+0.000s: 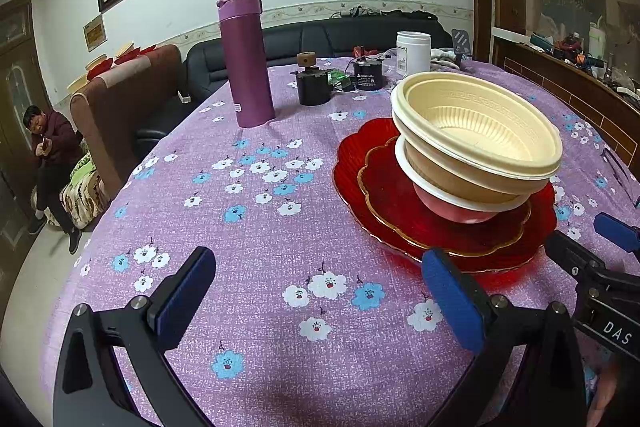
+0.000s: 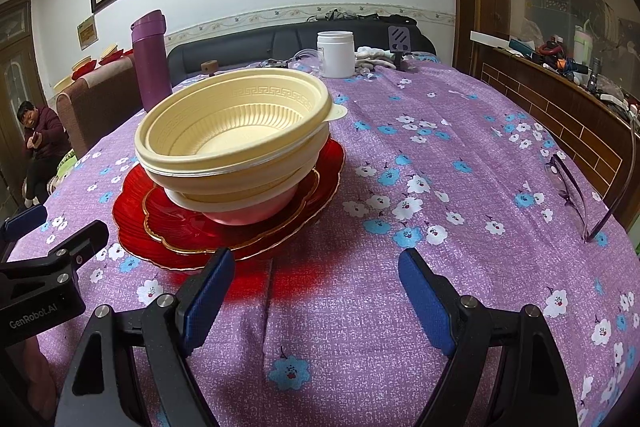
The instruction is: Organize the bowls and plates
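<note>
Cream bowls (image 1: 480, 131) sit nested atop a pink bowl (image 1: 456, 205), the stack resting on two red scalloped plates (image 1: 360, 183), the smaller one on the larger, on a table spread with a purple flowered cloth (image 1: 260, 227). The left gripper (image 1: 320, 299), just left of the plates, stands with jaws spread wide and nothing between them, one blue pad at the plates' near rim. The right gripper (image 2: 316, 291), just right of the plates, is likewise wide open and empty. Behind the plates stand a purple flask (image 1: 246, 59) and a white jar (image 1: 414, 51); spectacles (image 2: 576, 195) lie well to their right.
</note>
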Available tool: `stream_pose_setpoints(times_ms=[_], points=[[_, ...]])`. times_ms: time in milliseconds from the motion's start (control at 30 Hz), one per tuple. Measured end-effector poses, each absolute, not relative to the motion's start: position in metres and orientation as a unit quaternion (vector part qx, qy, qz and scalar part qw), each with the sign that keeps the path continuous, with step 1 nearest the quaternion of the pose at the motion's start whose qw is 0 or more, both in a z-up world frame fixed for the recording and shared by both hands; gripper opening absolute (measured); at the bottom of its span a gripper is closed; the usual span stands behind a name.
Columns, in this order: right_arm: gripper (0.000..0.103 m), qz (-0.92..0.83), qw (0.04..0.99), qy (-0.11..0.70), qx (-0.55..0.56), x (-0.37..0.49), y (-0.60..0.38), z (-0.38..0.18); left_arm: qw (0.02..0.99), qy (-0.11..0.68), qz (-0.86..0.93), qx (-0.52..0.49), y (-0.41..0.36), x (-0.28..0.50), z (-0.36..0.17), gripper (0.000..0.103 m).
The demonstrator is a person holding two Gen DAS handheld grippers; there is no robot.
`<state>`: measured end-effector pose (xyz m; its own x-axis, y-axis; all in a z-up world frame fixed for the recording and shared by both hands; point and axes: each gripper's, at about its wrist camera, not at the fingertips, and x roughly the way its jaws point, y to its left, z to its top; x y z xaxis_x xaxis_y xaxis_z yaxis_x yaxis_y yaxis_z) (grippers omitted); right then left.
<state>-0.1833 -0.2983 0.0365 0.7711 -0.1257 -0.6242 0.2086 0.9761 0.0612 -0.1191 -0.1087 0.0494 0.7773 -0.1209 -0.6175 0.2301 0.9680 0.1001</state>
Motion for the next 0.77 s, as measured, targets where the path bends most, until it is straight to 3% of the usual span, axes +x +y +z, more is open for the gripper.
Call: stream_pose_setpoints(times_ms=[767], points=[[0.087,-0.092,0.939,0.324,0.066,-0.1849,-0.3001,0.0373,0.944,0.308,-0.093,0.075,-0.1010,-0.1190,0.0535,0.103]])
